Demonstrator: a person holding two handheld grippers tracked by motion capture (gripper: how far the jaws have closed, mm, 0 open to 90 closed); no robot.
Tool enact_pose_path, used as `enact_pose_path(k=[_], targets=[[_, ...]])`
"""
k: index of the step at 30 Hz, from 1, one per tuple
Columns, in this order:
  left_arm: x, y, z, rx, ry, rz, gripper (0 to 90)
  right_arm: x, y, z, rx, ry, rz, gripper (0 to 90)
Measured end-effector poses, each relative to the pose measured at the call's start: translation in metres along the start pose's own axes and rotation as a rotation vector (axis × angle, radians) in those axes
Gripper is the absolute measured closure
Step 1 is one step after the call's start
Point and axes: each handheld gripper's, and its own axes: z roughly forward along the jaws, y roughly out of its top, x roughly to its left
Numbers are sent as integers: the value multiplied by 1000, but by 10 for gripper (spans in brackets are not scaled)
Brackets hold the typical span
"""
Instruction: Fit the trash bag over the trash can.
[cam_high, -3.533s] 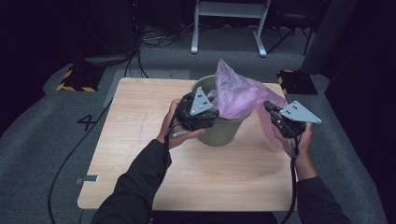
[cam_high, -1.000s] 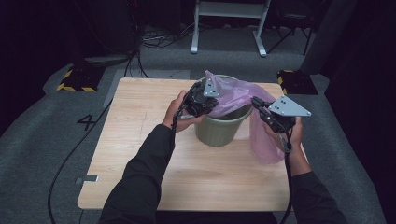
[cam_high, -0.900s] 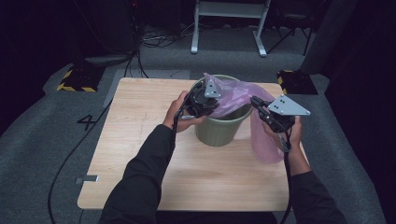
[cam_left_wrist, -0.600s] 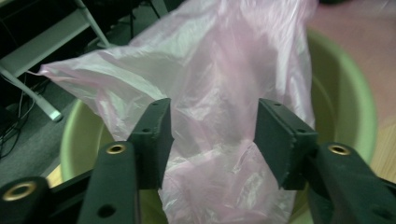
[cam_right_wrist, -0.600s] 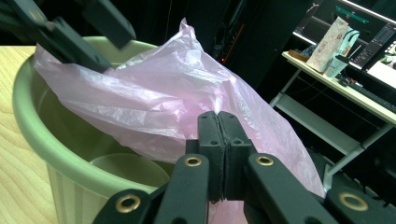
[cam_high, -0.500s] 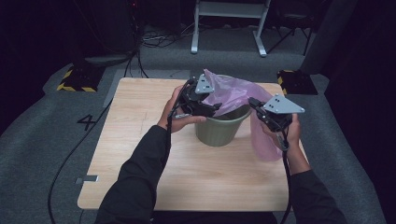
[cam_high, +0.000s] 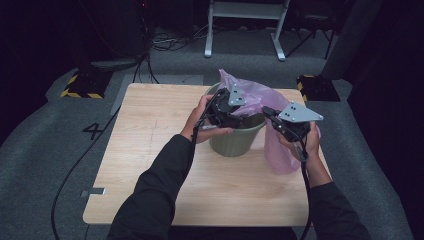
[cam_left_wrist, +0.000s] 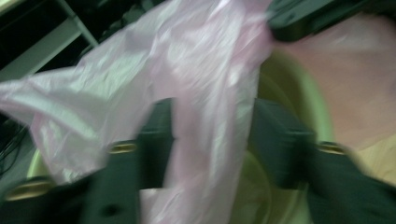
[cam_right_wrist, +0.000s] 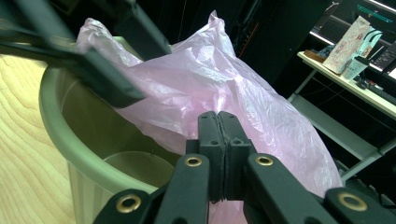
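A pale green bin stands on the wooden table, and a thin pink bag is bunched over its far rim, one flap hanging down outside on the right. My left gripper hovers over the bin's mouth. In the left gripper view its jaws stand apart around a strand of the bag; they have just been closing and do not press it. The bin's rim lies behind. My right gripper is shut on the bag's film at the bin's right rim.
The table's right edge is close beside my right hand. Cables run over the grey floor on the left. A white metal frame stands beyond the table, with yellow-black striped blocks near the far corners.
My left gripper let the bag go, spread its jaws, drew a little left, then came back right over the bin with the jaws narrower. The right gripper kept its place and grip.
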Motion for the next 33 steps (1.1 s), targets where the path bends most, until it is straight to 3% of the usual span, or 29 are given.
enact_pose_path(k=[3, 7, 10, 11, 12, 13, 14, 19, 22, 23, 26, 30, 31, 32, 33], targets=[[4, -4, 3, 11, 3, 6, 746, 0, -1, -1, -8, 7, 12, 867], [11, -9, 10, 47, -4, -6, 892, 2, -3, -4, -15, 13, 19, 797], [13, -12, 13, 58, -10, -13, 897, 3, -5, -5, -14, 9, 22, 752], [14, -14, 15, 62, -16, -24, 898, 4, -8, -6, -8, 12, 23, 661], [14, -14, 15, 62, -16, -24, 898, 4, -8, -6, -8, 12, 23, 661], [15, -15, 16, 70, -15, -31, 898, 6, -12, -7, 5, 5, 30, 564], [15, -15, 16, 70, -15, -31, 898, 6, -12, -7, 5, 5, 30, 564], [19, -17, 16, 74, -16, -49, 899, 12, -28, -13, 0, 39, 60, 344], [21, -18, 16, 76, -19, -58, 899, 15, -39, -17, -2, 42, 71, 277], [22, -19, 15, 76, -26, -66, 899, 17, -48, -20, -1, 19, 79, 214], [24, -20, 15, 75, -29, -77, 899, 21, -57, -20, 17, 12, 85, 204], [26, -21, 15, 72, -35, -86, 899, 29, -77, -15, 89, -18, 61, 207], [27, -22, 15, 72, -39, -93, 899, 30, -85, -13, 102, -31, 94, 256], [27, -22, 15, 71, -40, -95, 899, 30, -85, -13, 102, -31, 94, 256], [28, -22, 15, 69, -49, -98, 899, 31, -93, -8, 133, -35, 100, 382]])
